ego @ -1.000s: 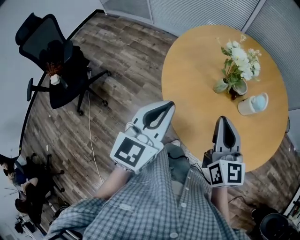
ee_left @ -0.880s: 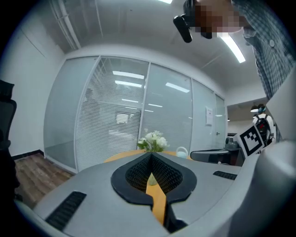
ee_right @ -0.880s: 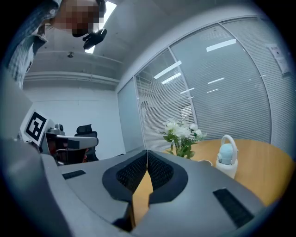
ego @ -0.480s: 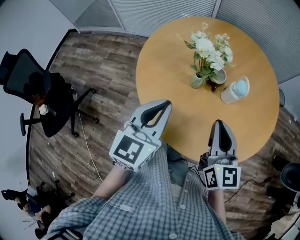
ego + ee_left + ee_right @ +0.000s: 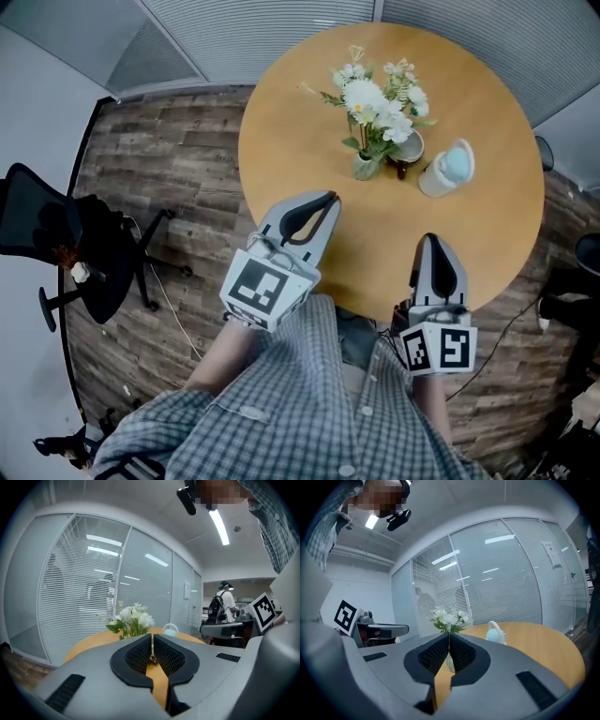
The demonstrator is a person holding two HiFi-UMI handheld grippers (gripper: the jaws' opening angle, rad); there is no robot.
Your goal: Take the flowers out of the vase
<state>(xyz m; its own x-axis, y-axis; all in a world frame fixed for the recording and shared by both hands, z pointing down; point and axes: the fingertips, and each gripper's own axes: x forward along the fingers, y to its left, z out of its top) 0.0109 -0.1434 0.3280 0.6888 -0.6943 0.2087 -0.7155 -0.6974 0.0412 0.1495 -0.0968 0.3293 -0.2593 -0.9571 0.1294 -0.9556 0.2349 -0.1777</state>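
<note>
White flowers with green leaves (image 5: 375, 98) stand in a small pale vase (image 5: 365, 167) on the far half of a round wooden table (image 5: 309, 131). My left gripper (image 5: 324, 199) is shut and empty over the table's near left edge, well short of the vase. My right gripper (image 5: 428, 243) is also shut and empty, over the near edge to the right. In the left gripper view the flowers (image 5: 133, 618) stand beyond the shut gripper (image 5: 152, 645). The right gripper view has the flowers (image 5: 450, 617) straight ahead of that gripper (image 5: 449, 641).
A pale blue-and-white pot with a handle (image 5: 446, 170) lies just right of the vase, a small dark object (image 5: 402, 171) between them. A black office chair (image 5: 66, 248) stands on the wood floor at left. Glass walls with blinds ring the table. A person with a backpack (image 5: 221, 605) stands far off.
The table and flowers have shifted left and nearer in the head view. Both grippers now reach over the table's near edge, still shut.
</note>
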